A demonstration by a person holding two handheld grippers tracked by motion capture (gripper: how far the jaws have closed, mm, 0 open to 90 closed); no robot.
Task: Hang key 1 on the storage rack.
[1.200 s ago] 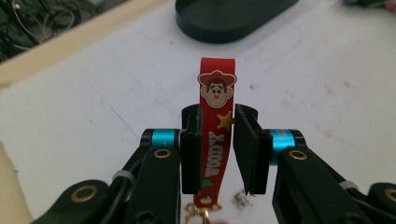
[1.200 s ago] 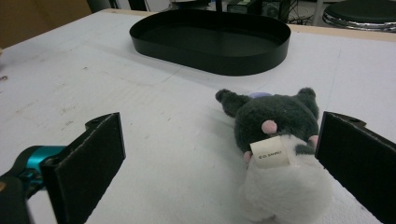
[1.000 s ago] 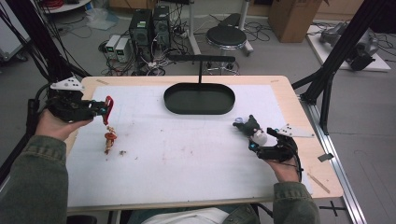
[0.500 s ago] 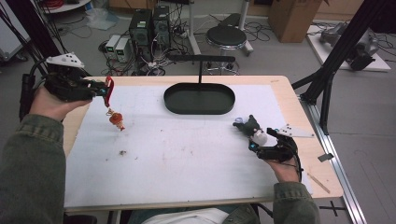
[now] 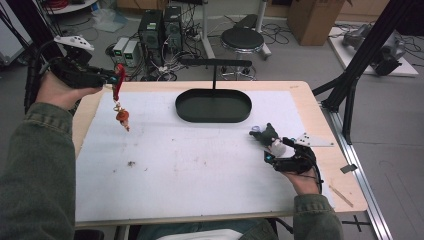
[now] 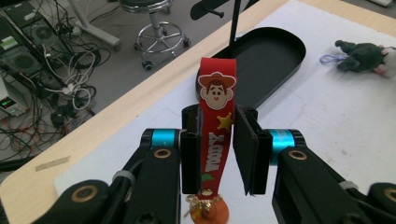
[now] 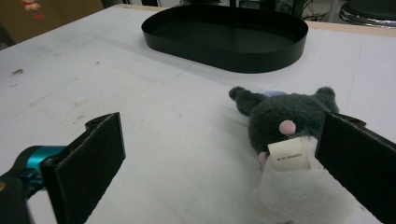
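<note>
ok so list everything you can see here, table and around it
red strap keychain: 1, red with orange charm, hanging from the left gripper above the table's left edge
plush toy: 1, dark grey and white, on the mat between the right gripper's open jaws
tray: 1, black oval, far middle of mat
mat: 1, white, covering the table
stool: 1, black, floor beyond
left gripper: 1, black, raised
right gripper: 1, black, on mat at right

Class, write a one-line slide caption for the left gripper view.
Left tool grips a red cartoon strap above the white table.
</note>
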